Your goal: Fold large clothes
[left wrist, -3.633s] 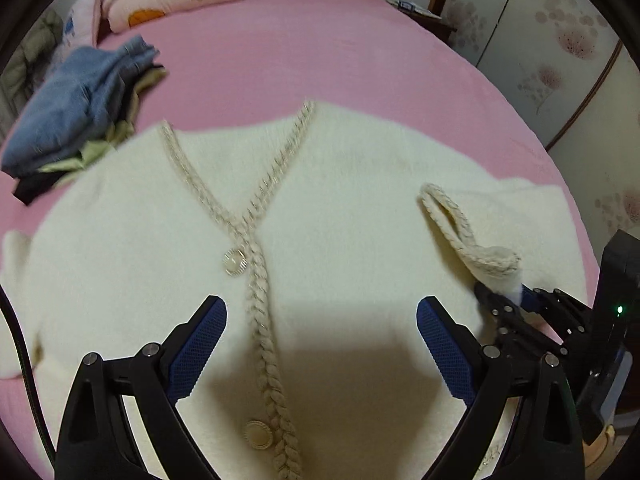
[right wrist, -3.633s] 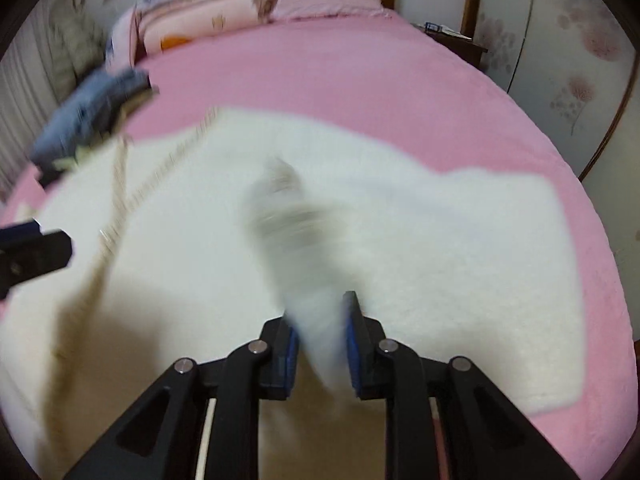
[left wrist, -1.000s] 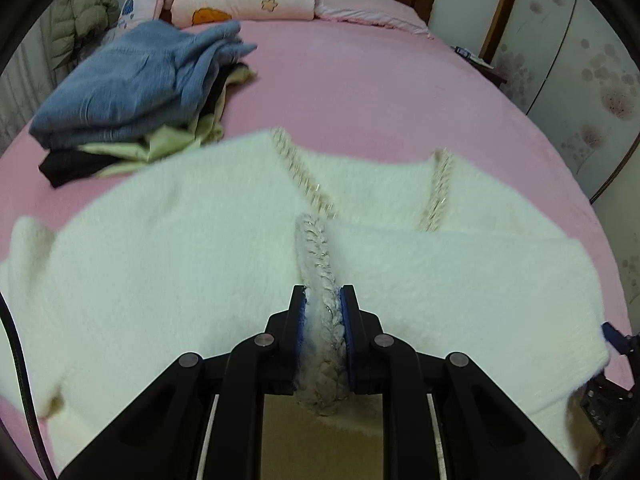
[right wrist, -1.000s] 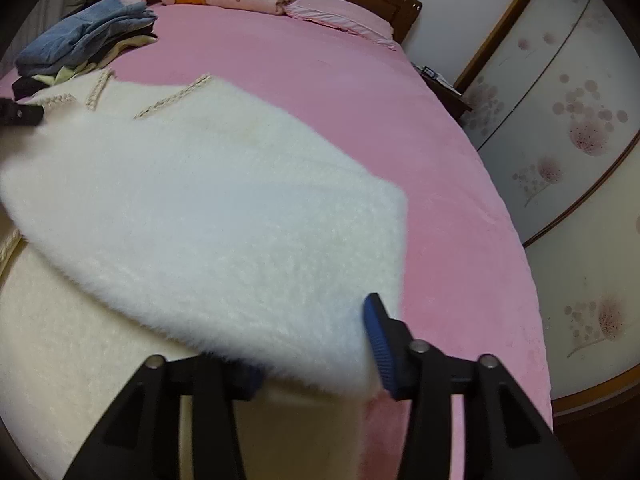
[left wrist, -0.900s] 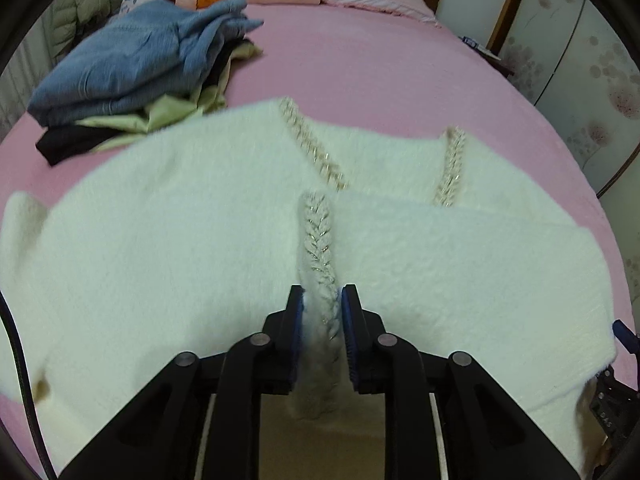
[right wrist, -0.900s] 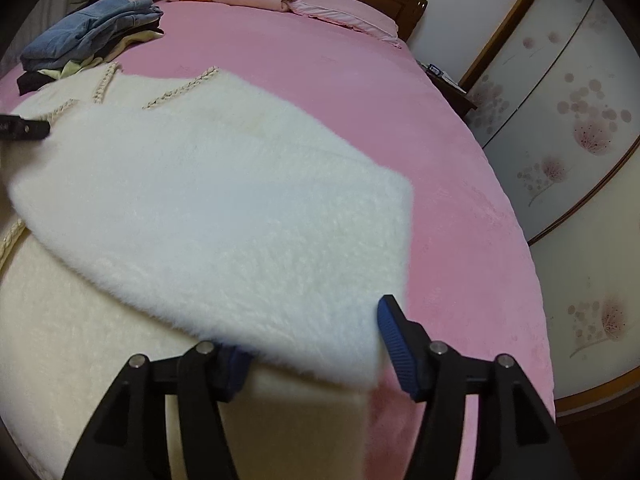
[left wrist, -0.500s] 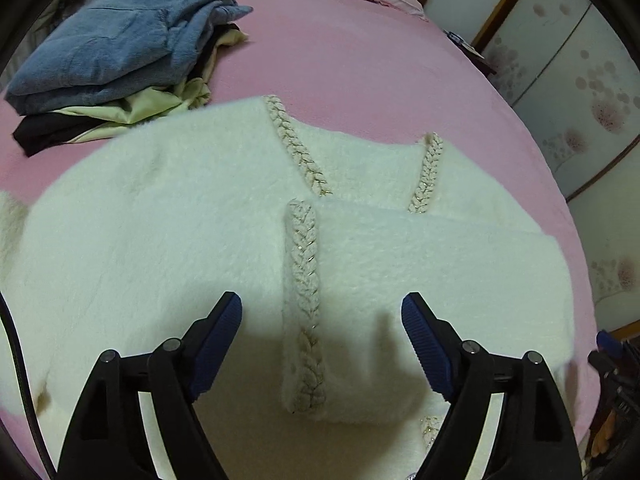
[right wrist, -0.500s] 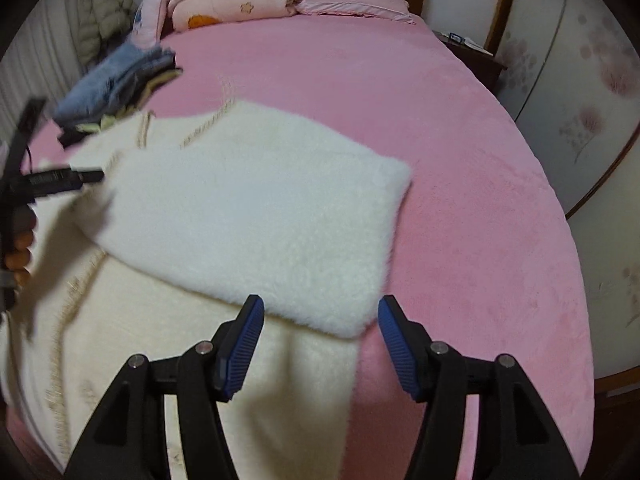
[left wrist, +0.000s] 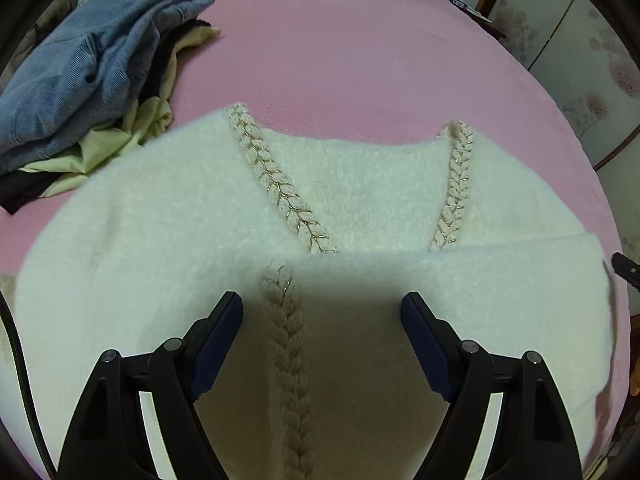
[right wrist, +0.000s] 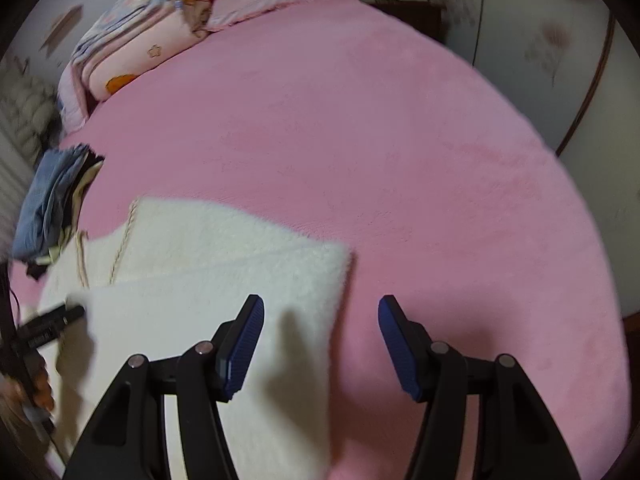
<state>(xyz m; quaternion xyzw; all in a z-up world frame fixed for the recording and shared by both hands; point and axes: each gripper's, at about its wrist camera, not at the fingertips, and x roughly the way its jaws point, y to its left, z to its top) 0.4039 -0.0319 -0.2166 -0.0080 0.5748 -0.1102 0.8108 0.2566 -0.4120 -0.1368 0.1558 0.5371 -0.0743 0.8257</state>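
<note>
A cream fuzzy cardigan [left wrist: 160,240] with braided trim lies flat on the pink bed [left wrist: 360,60]. One sleeve [left wrist: 500,300] is folded across its front, and the braided cuff [left wrist: 286,340] lies below and between the fingers of my left gripper [left wrist: 321,300]. That gripper is open, its pads apart from the cuff. In the right wrist view my right gripper [right wrist: 321,306] hovers open over the folded right edge of the cardigan [right wrist: 200,248], with one finger over the fabric and the other over the bedcover. Neither gripper holds anything.
A pile of clothes topped by blue jeans [left wrist: 80,80] sits at the far left beside the cardigan's shoulder. Folded quilts and pillows [right wrist: 140,52] lie at the headboard. Wardrobe doors [right wrist: 540,40] and a nightstand [right wrist: 404,4] border the bed's right side.
My left gripper let go of the braided cuff, opened wide and drew back a little. My right gripper slid rightward to the cardigan's folded edge and rolled.
</note>
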